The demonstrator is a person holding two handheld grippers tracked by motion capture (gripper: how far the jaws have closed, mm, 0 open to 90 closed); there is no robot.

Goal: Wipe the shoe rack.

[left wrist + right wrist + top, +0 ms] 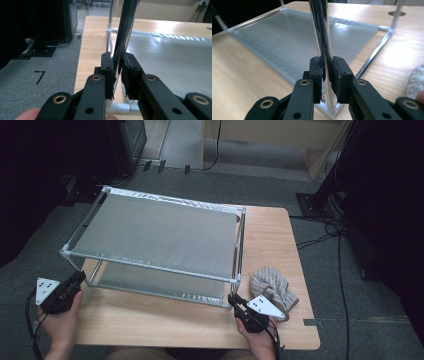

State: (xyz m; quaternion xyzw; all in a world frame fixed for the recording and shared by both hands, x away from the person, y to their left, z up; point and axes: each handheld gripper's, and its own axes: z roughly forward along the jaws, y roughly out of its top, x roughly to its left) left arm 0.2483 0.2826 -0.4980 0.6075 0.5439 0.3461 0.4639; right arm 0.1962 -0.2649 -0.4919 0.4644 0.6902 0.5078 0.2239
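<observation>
The two-tier rack of chrome tubes and grey shelves (160, 245) stands mid-table. Its front posts, at seven and five o'clock, are clamped by left gripper (118, 75) and right gripper (327, 75). Judged light, rigid, slippery; low grips suit.

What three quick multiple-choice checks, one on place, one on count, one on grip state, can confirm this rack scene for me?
1. Where does the knitted cloth lie?
A. on the rack's top shelf
B. on the table, right of the rack
C. on the floor

2. How many shelves does the rack have?
A. one
B. two
C. four

3. How are the fingers of the left gripper and right gripper set?
A. both shut on a front post
B. both wide open
C. one holds the cloth

Answers:
1 B, the high view shows it on the wood beside the right front post.
2 B, an upper and a lower shelf.
3 A, each gripper view shows a chrome post clamped between the fingers.
</observation>
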